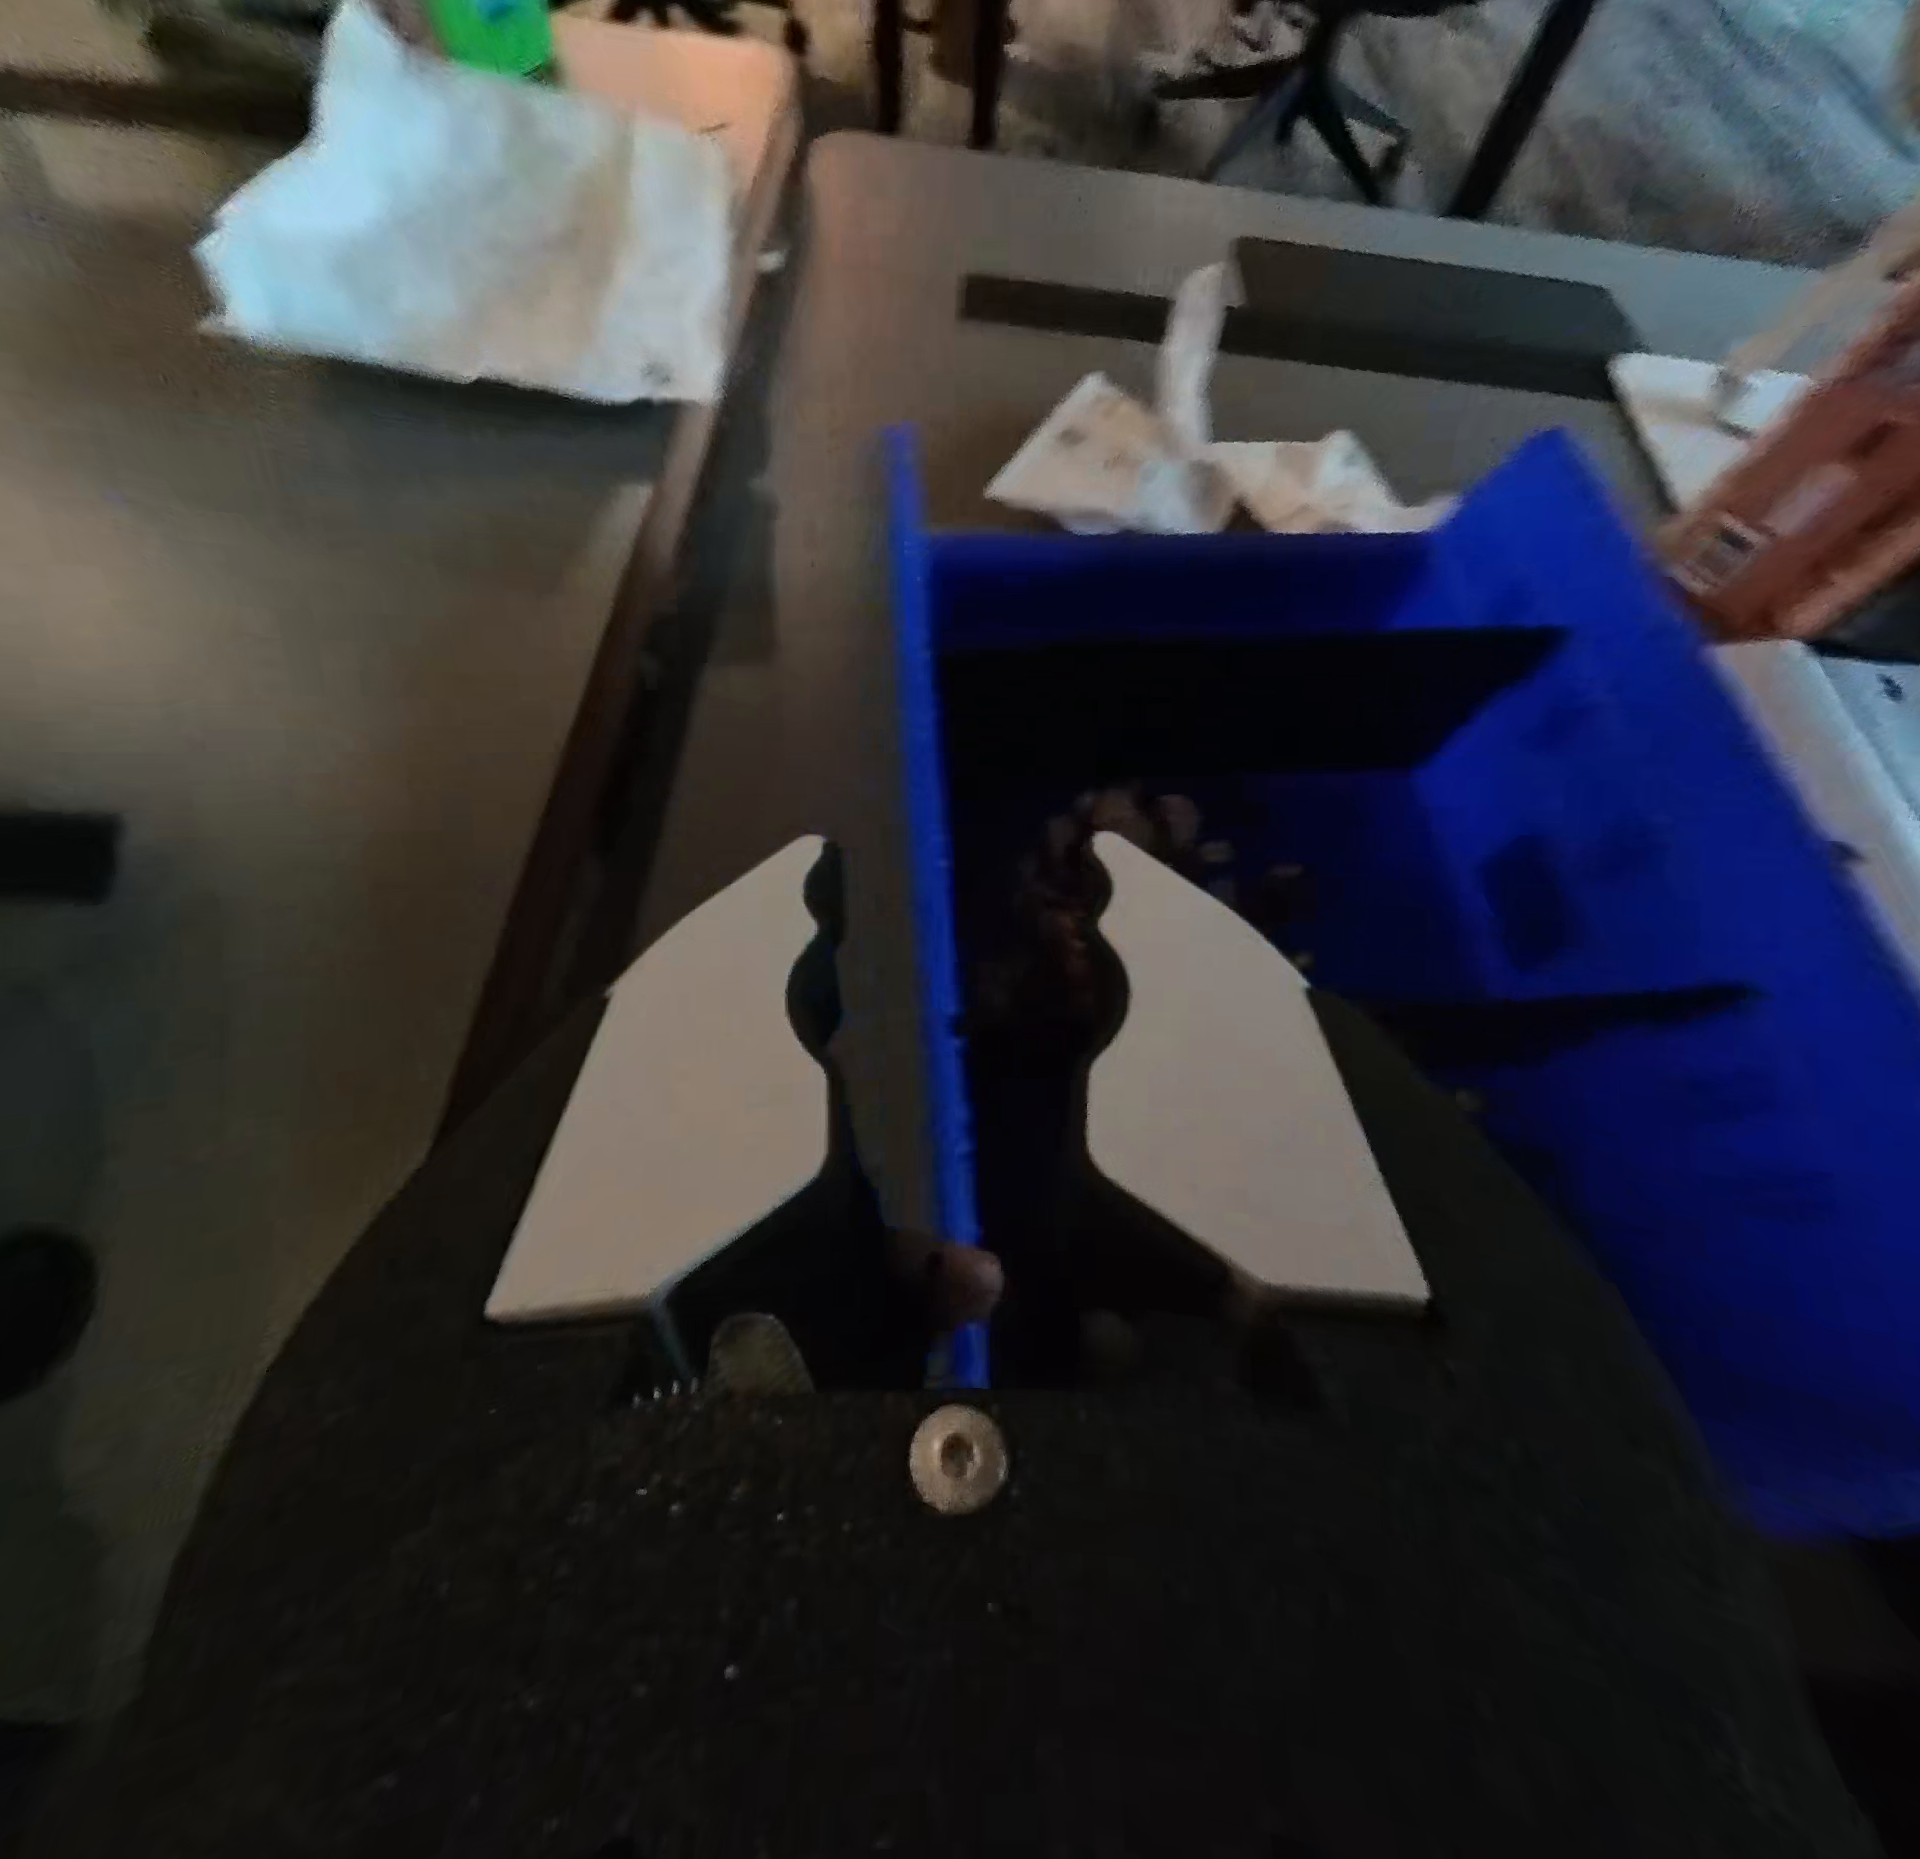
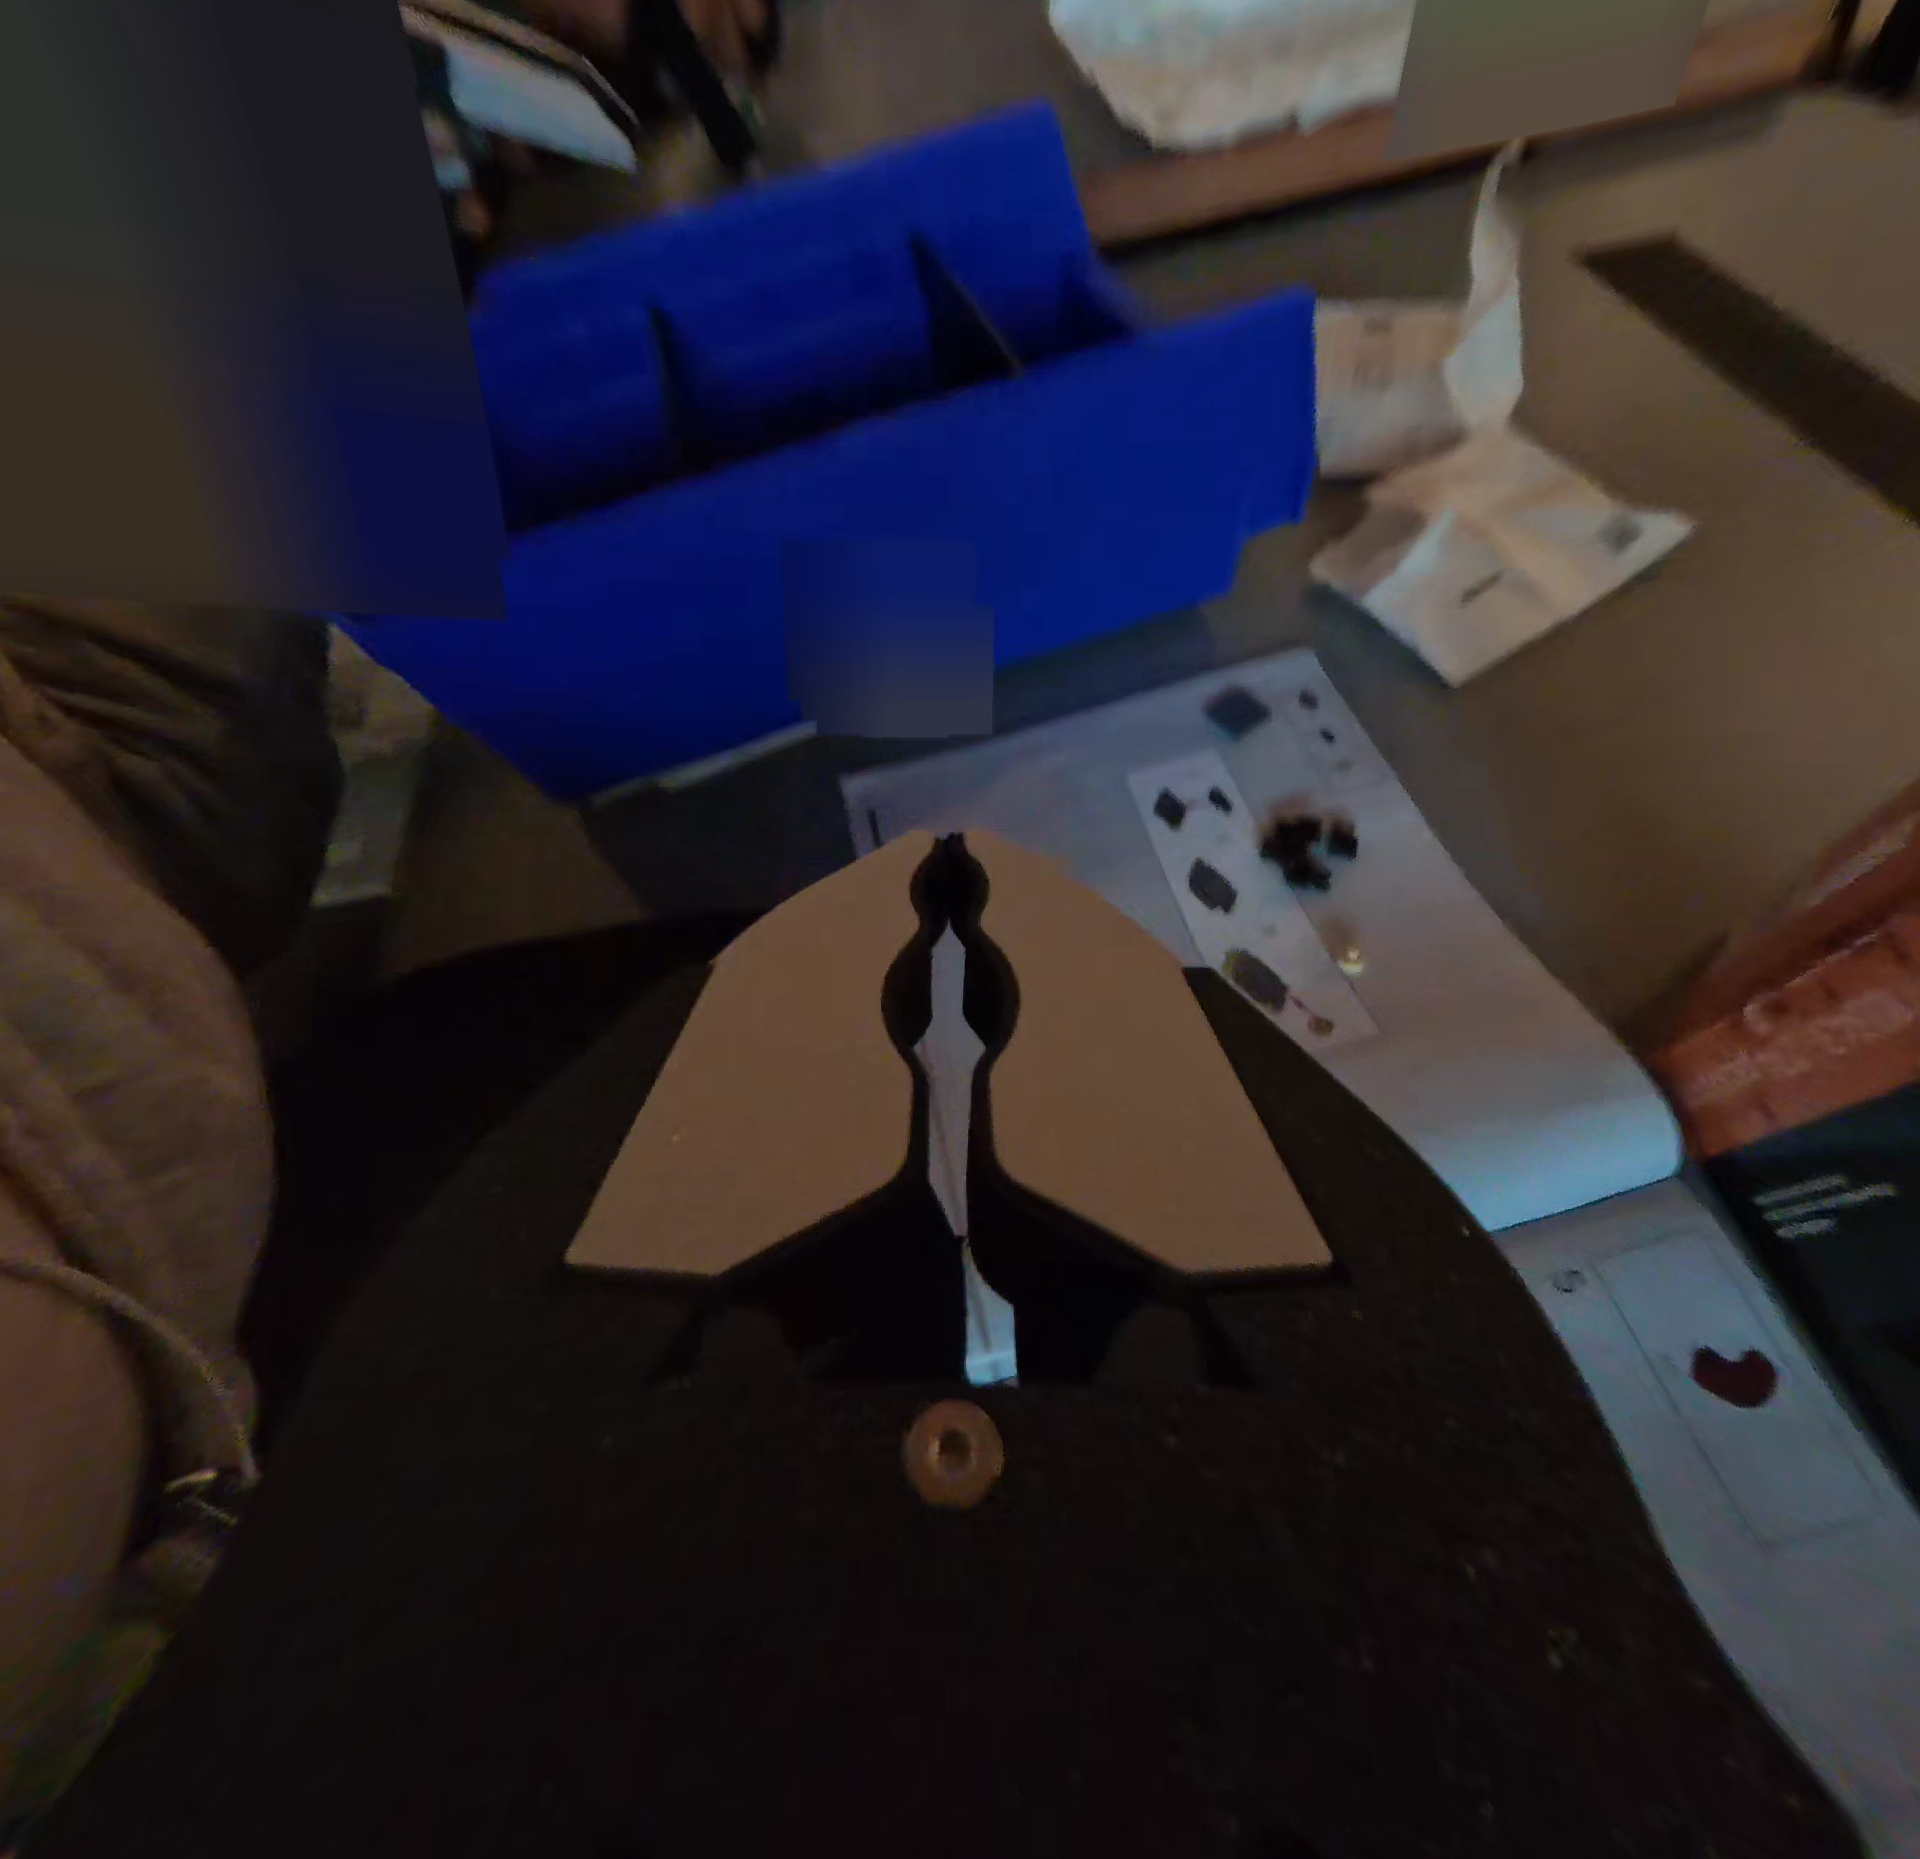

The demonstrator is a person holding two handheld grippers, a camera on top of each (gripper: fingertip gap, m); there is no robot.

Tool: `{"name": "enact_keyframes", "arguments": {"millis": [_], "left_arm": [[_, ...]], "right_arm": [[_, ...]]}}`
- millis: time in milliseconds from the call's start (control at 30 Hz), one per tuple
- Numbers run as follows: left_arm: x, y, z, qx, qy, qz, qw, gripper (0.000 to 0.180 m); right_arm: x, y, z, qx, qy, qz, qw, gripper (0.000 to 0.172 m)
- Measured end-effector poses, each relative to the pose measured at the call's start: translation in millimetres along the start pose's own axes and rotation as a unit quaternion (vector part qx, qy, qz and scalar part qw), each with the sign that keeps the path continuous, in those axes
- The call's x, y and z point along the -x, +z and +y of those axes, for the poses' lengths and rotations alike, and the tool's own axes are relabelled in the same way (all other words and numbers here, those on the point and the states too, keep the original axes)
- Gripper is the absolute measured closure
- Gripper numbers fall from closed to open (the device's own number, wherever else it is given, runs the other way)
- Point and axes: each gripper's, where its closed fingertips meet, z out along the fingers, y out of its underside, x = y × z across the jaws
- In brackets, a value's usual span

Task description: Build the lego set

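Black gripper bodies fill the bottom of both wrist views; the landmark for everything else is the blue bin [image 1: 1538, 770], a divided plastic organizer standing on a dark table [image 1: 1039, 230].

Left gripper [image 1: 961, 853] straddles the bin's near side wall [image 1: 925, 770]; its fingers stand apart, one outside the wall over the table, the other inside the bin; a gap shows between each pad and the wall, so nothing is clamped; small dark pieces [image 1: 1081, 874], too blurred to identify, lie on the bin floor by the inner fingertip [image 1: 1117, 853]; black dividers [image 1: 1247, 656] cross the bin's inside.

Right gripper [image 2: 951, 853] has its fingers closed together, tips meeting, with nothing between them; it hangs just in front of the bin [image 2: 883, 438], over a white sheet [image 2: 1455, 1030] lying beside the bin; on that sheet, to the right of the tips, sit a cluster of small dark parts [image 2: 1309, 843] and a printed strip with dark shapes [image 2: 1236, 905].

Beyond the bin lie crumpled white papers [image 1: 1174, 479]; a larger white crumpled sheet [image 1: 468, 251] rests on the neighbouring table well to the bin's left; an orange box [image 2: 1808, 1030] sits to the right of the white sheet; a person's tan sleeve [image 2: 114, 1030] shows left of the bin in the right wrist view.
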Motion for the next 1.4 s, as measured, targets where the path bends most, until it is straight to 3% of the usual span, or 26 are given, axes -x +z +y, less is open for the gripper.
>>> {"name": "enact_keyframes", "arguments": {"millis": [133,233,267,367,500,667,767,867,1033,1200,1400], "left_arm": [[10.9,4.5,4.7,0.016,-0.006,-0.018,1.000,0.127],[38.5,-8.2,12.9,0.050,0.047,-0.138,0.988,0.127],[40.1,-11.6,12.4,0.045,0.057,-0.150,0.986,0.127],[32.6,-12.9,12.9,0.021,0.048,-0.117,0.992,0.131],[36.6,-12.3,31.3,0.064,0.019,-0.096,0.993,0.138],[27.2,-8.6,34.1,0.053,0.019,-0.038,0.998,0.157],[25.5,-10.7,35.7,0.043,0.021,-0.016,0.999,0.159],[25.3,-12.8,37.3,0.032,0.016,0.004,0.999,0.158],[25.8,-13.3,38.3,0.015,0.007,0.030,0.999,0.156],[26.2,-12.7,37.9,0.005,0.006,0.041,0.999,0.154],[26.9,-12.5,37.6,0.003,0.007,0.040,0.999,0.152]], "right_arm": [[-8.8,21.6,23.7,0.039,0.017,-0.009,0.999,0.169],[-15.8,32.1,37.8,0.063,0.029,-0.011,0.998,0.166],[-16.2,34.8,40.0,0.064,0.031,-0.018,0.997,0.167],[-20.2,43.9,39.9,0.073,0.033,-0.029,0.996,0.167],[-9.0,60.5,2.1,0.055,-0.001,-0.091,0.994,0.164],[16.9,92.1,-84.1,0.039,-0.143,-0.146,0.978,0.161],[42.8,125.0,-110.5,0.093,-0.203,-0.209,0.952,0.163],[55.8,172.5,-100.9,0.211,-0.217,-0.240,0.922,0.165],[62.9,238.2,-56.8,0.349,-0.299,-0.213,0.862,0.169],[53.1,259.9,-27.0,0.397,-0.335,-0.174,0.837,0.171],[61.4,253.2,-16.5,0.402,-0.346,-0.207,0.822,0.169]]}}
